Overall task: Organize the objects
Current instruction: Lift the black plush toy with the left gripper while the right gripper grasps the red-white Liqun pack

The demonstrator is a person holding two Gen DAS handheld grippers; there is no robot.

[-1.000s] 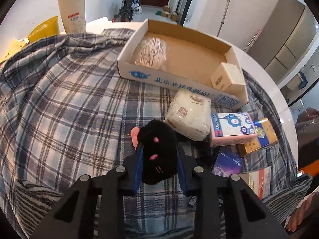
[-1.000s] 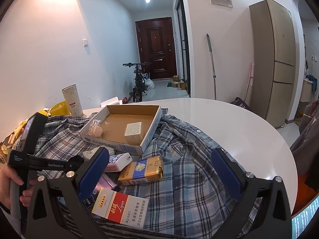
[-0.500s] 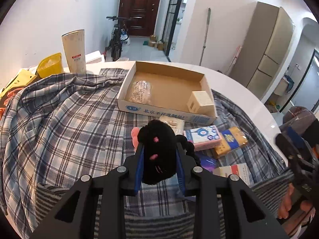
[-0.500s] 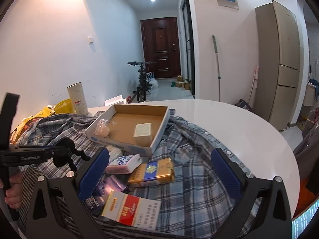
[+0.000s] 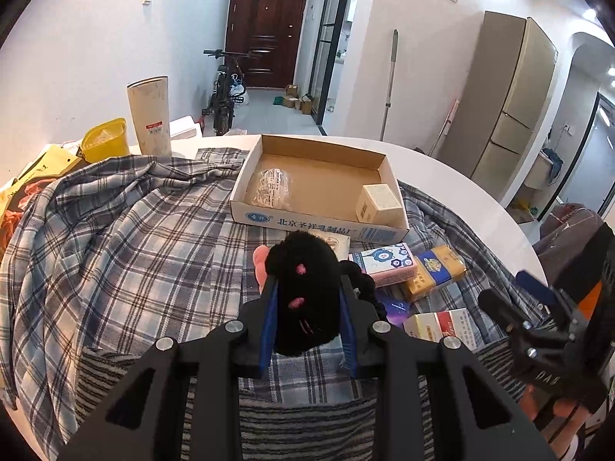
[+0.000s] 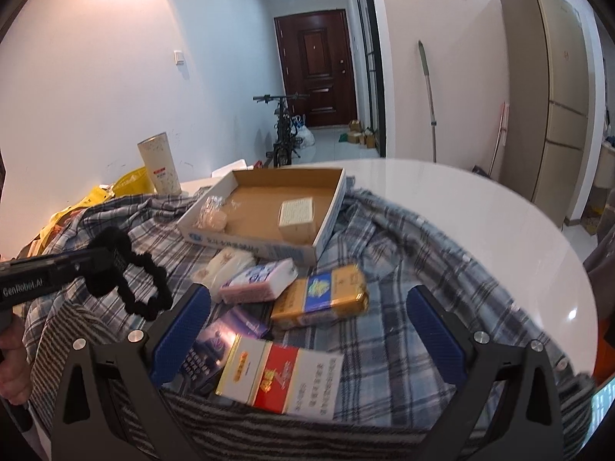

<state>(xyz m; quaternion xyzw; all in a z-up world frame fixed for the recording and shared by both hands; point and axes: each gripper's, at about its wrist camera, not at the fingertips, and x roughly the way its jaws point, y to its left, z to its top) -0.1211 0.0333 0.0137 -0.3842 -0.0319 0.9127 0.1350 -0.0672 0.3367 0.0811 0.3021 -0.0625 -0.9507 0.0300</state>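
Only the right wrist view shows the fuzzy black plush toy's point(image 5: 303, 292) looped tail dangling above the plaid cloth point(image 5: 127, 238), pinched in the downward-tilted left gripper point(image 5: 307, 307); the right gripper point(image 6: 307, 330) gapes over a red-and-white carton point(image 6: 284, 376).

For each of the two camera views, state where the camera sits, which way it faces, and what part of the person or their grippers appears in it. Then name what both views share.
Left wrist view: sits on the left gripper, facing the cardboard box; its jaws are shut on a black plush toy; the right gripper shows at right.
Right wrist view: sits on the right gripper, open, above a red-and-white carton; the left gripper and a hand show at left.
Shared: box, plaid shirt, door.
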